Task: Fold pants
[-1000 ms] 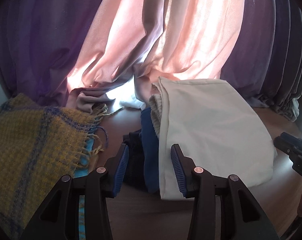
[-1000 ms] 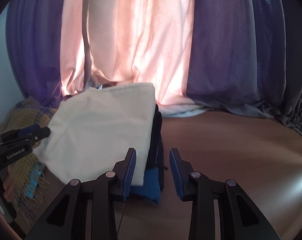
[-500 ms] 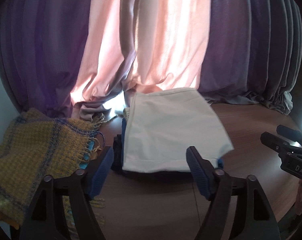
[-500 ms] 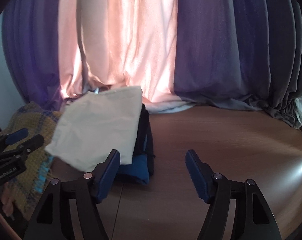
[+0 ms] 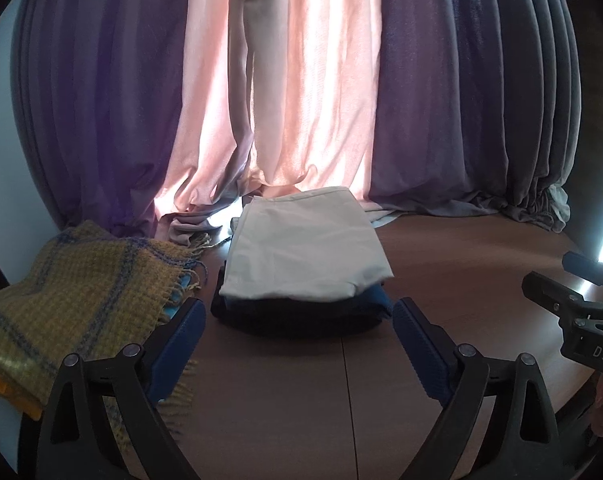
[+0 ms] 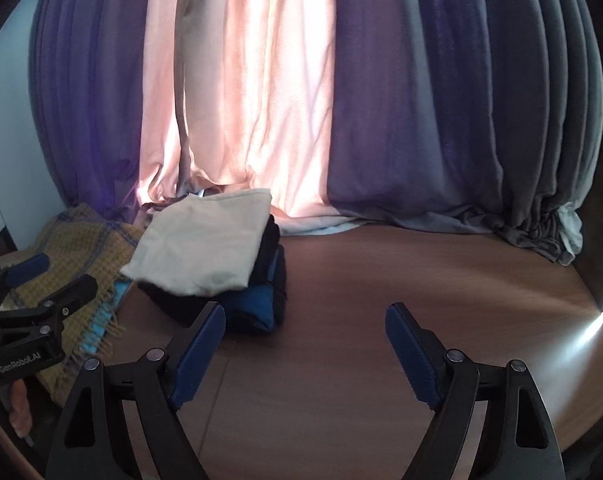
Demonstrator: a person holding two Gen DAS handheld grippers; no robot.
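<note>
At left, a scarf (image 5: 77, 300) on the table (image 5: 441, 280); beside it, cream pants (image 5: 305, 256) folded atop a dark stack (image 5: 301, 316). My left gripper (image 5: 297, 344) and right gripper (image 6: 305, 344) both gape wide, empty.

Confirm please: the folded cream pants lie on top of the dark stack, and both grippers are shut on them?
Not quite. The folded cream pants do lie on the dark stack, but the left gripper and right gripper are open, holding nothing, as both wrist views show.

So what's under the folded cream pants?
Under the cream pants lie folded dark garments, one blue. How many there are is hidden by the pants.
</note>
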